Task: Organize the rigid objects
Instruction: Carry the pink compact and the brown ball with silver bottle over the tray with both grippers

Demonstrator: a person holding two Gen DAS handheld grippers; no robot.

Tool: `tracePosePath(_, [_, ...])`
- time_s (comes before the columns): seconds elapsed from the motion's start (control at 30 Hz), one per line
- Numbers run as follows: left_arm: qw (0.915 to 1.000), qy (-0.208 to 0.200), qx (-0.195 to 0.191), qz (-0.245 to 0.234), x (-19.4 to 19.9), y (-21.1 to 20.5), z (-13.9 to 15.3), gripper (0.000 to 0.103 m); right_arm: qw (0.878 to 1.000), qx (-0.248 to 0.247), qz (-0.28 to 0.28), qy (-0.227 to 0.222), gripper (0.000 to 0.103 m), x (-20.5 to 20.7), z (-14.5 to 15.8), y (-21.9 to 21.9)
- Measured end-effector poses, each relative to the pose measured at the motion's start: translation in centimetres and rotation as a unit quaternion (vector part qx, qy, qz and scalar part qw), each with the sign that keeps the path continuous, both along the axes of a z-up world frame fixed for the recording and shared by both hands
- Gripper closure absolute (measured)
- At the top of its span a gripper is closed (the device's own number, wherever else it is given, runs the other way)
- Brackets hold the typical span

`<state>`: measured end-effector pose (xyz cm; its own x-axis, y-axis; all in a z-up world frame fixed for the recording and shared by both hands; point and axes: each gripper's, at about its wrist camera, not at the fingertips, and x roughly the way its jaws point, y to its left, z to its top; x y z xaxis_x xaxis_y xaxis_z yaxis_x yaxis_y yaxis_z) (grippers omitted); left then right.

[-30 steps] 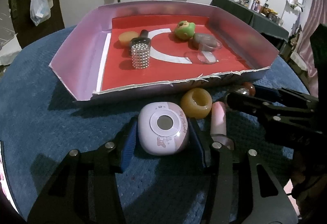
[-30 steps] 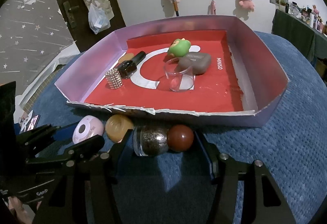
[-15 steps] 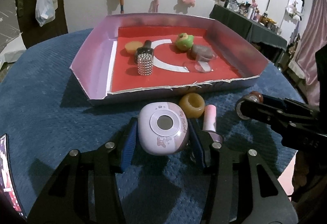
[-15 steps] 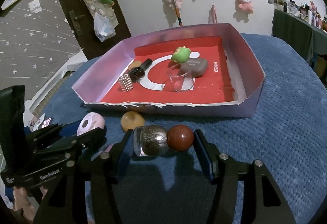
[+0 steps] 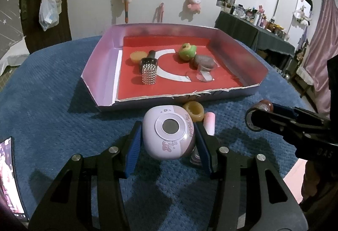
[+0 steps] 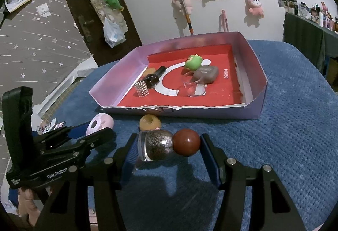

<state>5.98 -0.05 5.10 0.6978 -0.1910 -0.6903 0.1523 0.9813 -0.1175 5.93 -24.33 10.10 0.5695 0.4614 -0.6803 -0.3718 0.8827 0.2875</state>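
My left gripper (image 5: 169,136) is shut on a pink rounded case (image 5: 168,135) with a round window, held above the blue cloth. My right gripper (image 6: 168,147) is shut on a glitter bottle with a brown ball cap (image 6: 166,145), also lifted; it shows at the right of the left wrist view (image 5: 258,112). An amber ring (image 5: 193,109) and a pink tube (image 5: 209,122) lie on the cloth in front of the pink tray (image 5: 101,62). The tray holds a silver bead cylinder (image 5: 149,73), a black bottle (image 6: 155,78), a green toy (image 5: 187,51), a grey case (image 5: 203,62) and a clear cup (image 6: 193,87).
The tray stands at the back of a round table with a blue cloth (image 5: 52,104). A phone (image 5: 10,176) lies at the table's left edge. A dark shelf with bottles (image 5: 253,26) stands at the right, plush toys hang on the wall.
Both grippers have risen and drawn back from the tray with their objects; the tray and the ring look farther away.
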Motion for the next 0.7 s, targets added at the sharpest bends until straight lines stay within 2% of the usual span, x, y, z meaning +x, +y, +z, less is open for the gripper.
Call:
tracePosePath(0.47, [0.9993, -0.036, 0.004, 0.002, 0.5, 0.1, 2.7, 0.056, 1.0, 0.008, 0.007, -0.023, 0.042, 0.1, 2.0, 0.0])
tracePosePath(0.7, [0.9992, -0.039, 0.004, 0.001, 1.5, 0.2, 3.0, 0.056, 0.999, 0.004, 0.01, -0.032, 0.042, 0.8, 2.8, 0.5])
